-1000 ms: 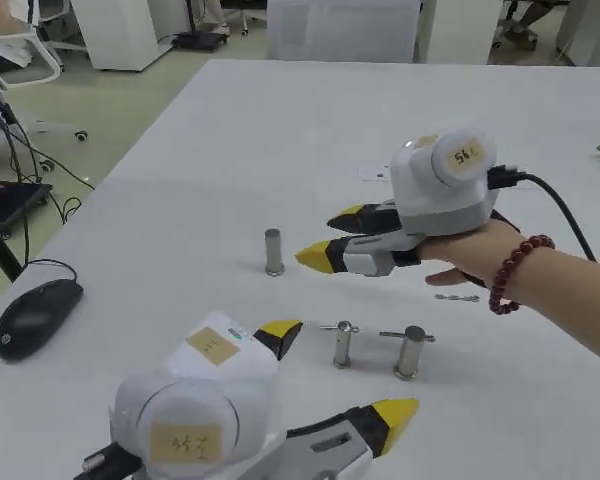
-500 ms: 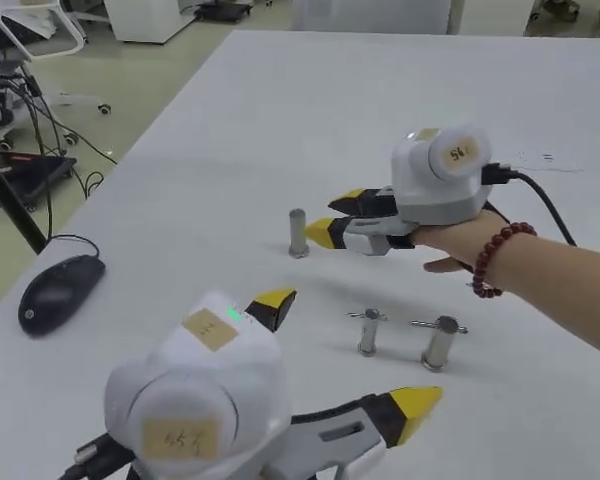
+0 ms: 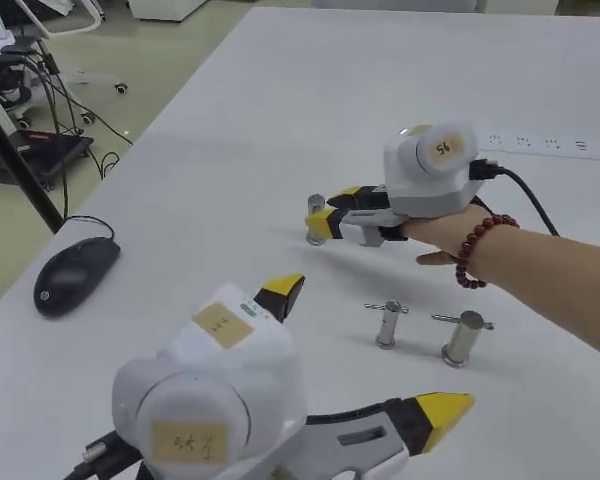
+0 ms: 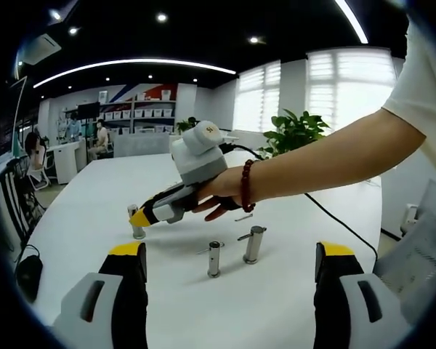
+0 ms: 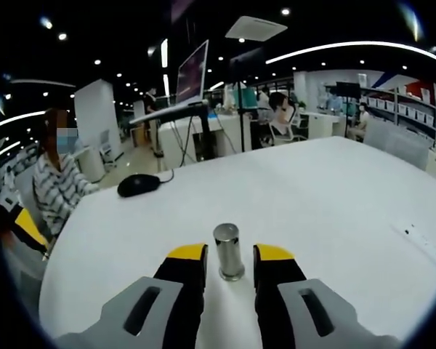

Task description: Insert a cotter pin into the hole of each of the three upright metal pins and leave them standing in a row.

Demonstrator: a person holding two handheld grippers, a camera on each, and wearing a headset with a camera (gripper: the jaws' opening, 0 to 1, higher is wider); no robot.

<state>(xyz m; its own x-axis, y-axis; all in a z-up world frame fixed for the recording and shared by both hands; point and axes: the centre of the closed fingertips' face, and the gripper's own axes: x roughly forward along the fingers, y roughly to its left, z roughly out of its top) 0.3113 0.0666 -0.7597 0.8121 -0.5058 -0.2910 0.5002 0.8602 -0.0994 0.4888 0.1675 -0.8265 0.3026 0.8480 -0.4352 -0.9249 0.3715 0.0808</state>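
Two upright steel pins (image 3: 387,325) are already fitted with cotter pins (image 3: 380,307); the bare third steel pin (image 5: 227,251), apart on the white bench (image 3: 230,150), is newly straddled, unclamped, by the right gripper's (image 3: 332,208) narrowly parted fingers.

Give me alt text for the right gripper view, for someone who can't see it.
An upright metal pin stands between the right gripper's open yellow-tipped fingers on a white table. A black mouse lies farther back.
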